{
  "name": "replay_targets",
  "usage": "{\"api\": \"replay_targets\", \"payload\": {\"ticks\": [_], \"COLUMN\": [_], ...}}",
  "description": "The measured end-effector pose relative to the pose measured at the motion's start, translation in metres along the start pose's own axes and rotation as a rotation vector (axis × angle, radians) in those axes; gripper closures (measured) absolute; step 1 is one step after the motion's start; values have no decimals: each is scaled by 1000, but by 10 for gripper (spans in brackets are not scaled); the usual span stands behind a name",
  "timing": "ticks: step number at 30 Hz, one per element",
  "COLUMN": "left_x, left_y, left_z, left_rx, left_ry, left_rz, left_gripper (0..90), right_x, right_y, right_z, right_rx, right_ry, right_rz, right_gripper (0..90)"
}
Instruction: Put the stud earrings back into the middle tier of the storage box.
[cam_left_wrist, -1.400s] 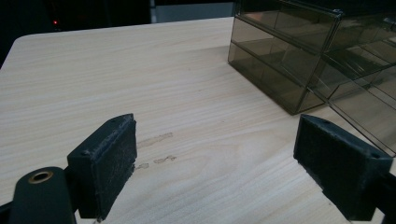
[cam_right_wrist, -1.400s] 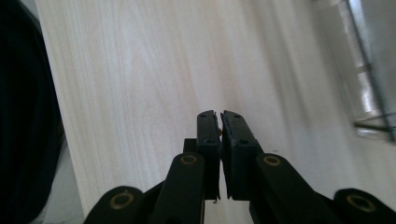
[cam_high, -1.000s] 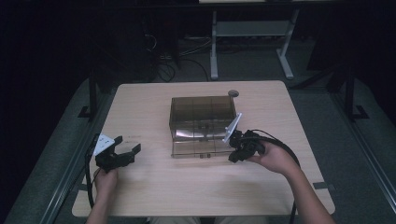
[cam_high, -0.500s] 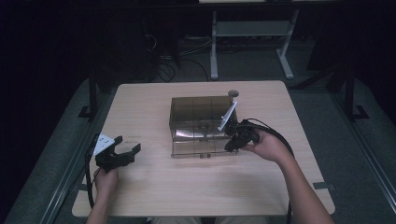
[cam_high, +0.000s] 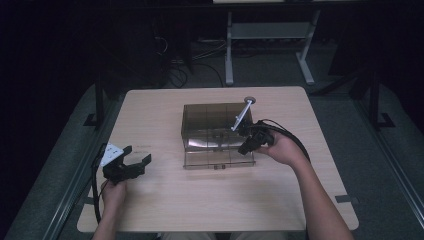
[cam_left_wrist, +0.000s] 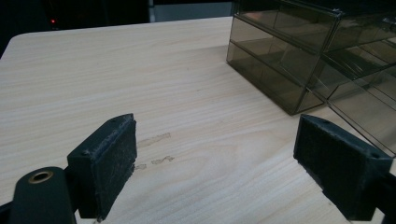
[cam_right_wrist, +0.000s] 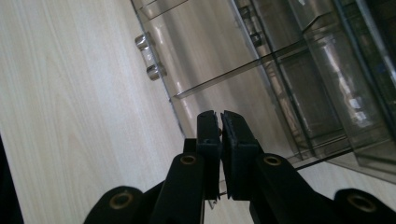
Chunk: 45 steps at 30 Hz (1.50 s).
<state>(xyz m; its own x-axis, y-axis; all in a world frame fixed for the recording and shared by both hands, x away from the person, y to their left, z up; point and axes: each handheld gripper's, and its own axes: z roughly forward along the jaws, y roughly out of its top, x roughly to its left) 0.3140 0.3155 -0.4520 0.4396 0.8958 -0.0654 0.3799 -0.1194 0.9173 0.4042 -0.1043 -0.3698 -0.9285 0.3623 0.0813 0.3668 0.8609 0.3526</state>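
Note:
A smoky see-through drawer cabinet (cam_high: 209, 120) stands mid-table, its bottom drawer (cam_high: 218, 157) pulled out toward the front. In the right gripper view the drawer (cam_right_wrist: 224, 51) shows two small knobs (cam_right_wrist: 149, 58) on its front. My right gripper (cam_high: 248, 145) hovers at the drawer's right side, above its rim; its jaws (cam_right_wrist: 219, 119) are shut with nothing seen between them. My left gripper (cam_high: 137, 162) rests low at the table's left, open and empty, with bare wood between its pads (cam_left_wrist: 116, 163) and the cabinet (cam_left_wrist: 299, 51) off to its right.
A small round grey disc (cam_high: 250, 100) lies on the table (cam_high: 165, 200) behind the cabinet. A desk frame and cables stand on the dark floor beyond the far edge. Bare wood stretches across the front and left.
The right hand has carried its shut gripper a little left and away, from the drawer's front right corner up along its side. The left gripper has stayed put.

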Motion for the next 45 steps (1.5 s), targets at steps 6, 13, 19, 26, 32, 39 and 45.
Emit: {"api": "replay_targets", "payload": {"ticks": [6, 13, 19, 26, 32, 39, 45], "left_x": [-1, 0, 0, 1, 1, 1, 1], "left_y": [0, 0, 0, 0, 0, 0, 1], "left_z": [0, 0, -1, -1, -2, -2, -2], "left_rx": [-4, -3, -1, 1, -4, -4, -5], "left_ry": [-1, -1, 2, 1, 2, 2, 3], "left_rz": [1, 0, -2, -1, -1, -1, -1], "left_gripper": [128, 128, 128, 128, 128, 128, 128], "right_x": [-4, -8, -11, -11, -13, -14, -14], "right_y": [2, 5, 12, 19, 18, 17, 18], "right_z": [7, 17, 29, 36, 40, 41, 41], "right_rx": [23, 41, 65, 88, 102, 89, 90], "right_ry": [-9, -2, 7, -20, -13, -11, -15], "right_rz": [5, 9, 10, 3, 10, 20, 22], "right_gripper": [855, 855, 855, 855, 855, 854, 846]}}
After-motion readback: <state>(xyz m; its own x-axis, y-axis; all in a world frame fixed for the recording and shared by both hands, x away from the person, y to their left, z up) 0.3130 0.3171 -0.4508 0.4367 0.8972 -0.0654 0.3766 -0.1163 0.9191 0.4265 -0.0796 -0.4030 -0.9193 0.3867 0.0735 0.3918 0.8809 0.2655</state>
